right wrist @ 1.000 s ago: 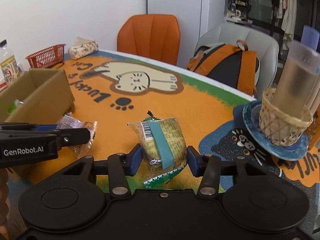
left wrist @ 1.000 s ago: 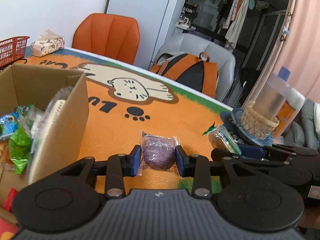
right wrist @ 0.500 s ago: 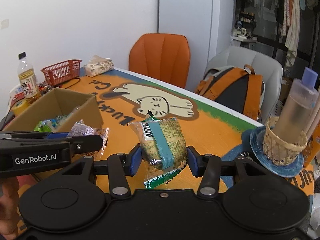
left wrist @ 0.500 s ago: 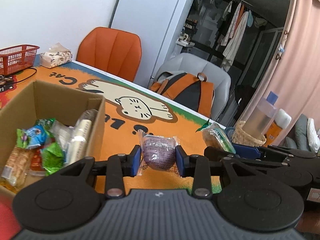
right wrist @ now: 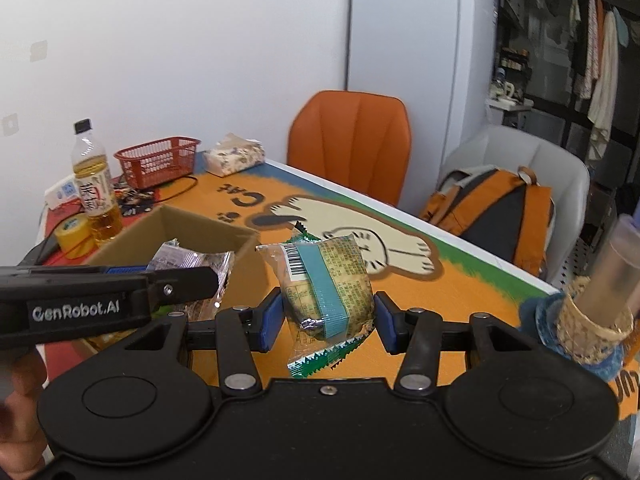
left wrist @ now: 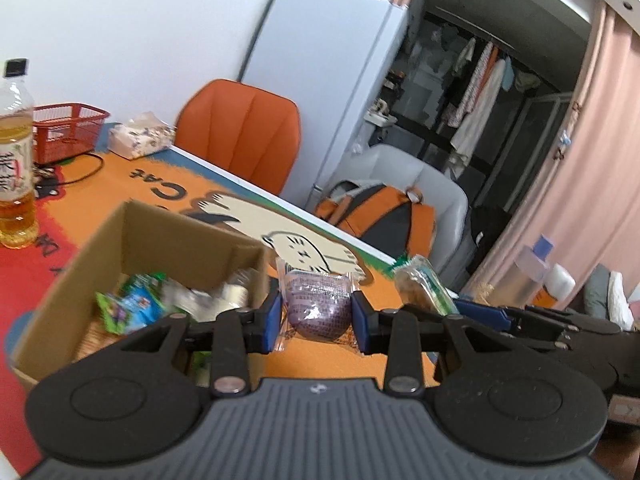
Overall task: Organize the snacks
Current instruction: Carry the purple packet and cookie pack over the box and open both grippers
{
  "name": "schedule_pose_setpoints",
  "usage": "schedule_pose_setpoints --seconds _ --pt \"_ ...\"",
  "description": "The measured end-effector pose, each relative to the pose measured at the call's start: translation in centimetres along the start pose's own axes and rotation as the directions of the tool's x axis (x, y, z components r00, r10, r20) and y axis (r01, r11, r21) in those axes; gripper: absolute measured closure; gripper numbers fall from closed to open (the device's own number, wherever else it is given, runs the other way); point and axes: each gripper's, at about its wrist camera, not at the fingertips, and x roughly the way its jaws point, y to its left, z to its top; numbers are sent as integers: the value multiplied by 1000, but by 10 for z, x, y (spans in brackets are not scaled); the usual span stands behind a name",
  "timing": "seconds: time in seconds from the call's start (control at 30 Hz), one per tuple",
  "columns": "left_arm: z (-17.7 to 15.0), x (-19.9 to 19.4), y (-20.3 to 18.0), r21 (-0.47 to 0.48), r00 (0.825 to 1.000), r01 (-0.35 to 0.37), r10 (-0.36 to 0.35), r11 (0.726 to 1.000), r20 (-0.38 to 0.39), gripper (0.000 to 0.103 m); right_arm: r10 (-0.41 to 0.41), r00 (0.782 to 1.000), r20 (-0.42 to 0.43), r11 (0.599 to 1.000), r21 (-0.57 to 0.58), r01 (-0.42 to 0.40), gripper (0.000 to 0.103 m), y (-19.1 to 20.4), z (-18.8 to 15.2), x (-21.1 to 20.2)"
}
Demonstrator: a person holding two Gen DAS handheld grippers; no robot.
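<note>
Open cardboard box sits on the cat-print tablecloth, snack packets inside. Right gripper, just right of the box, clamps a green-banded wrapped snack in the air. Left gripper pinches a purple wrapped snack at the box's near right corner.

1. Left tool: blue pads clamped on both sides of a purple wrapped snack, held up off the bench.
2. Right tool: pads pressing a green-banded snack packet, also lifted.
3. Both tools tilt slightly downward, side by side, left one beside the right's left edge.
4. Part of a hand visible at lower left in the right wrist view.
</note>
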Motion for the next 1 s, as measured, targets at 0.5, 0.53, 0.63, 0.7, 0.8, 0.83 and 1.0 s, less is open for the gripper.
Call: schedule_pose_setpoints --seconds 0.5,0.53,0.63,0.7,0.8,0.83,1.0 --pt "25 -24 56 -61 996 -81 84 995 41 68 72 997 19 997 -41 -71 55 43 23 8" --pt "24 -26 59 -67 995 -90 92 994 39 67 76 997 19 996 -43 -75 55 46 23 9" --pt "23 -28 72 -87 993 -116 119 989 28 67 93 995 18 995 -47 -92 55 55 24 11" --pt "23 -29 79 -105 989 -143 146 984 23 65 105 994 15 993 -52 -104 55 61 24 12" --pt "23 -32 91 -135 988 -151 156 979 25 54 126 992 8 990 -58 -125 55 70 23 13" --pt "24 -34 94 -145 987 -155 161 977 29 52 134 991 7 989 -56 -133 55 72 23 12" --pt "24 -45 103 -160 983 -172 181 972 45 44 160 987 0 986 -52 -160 55 82 21 9"
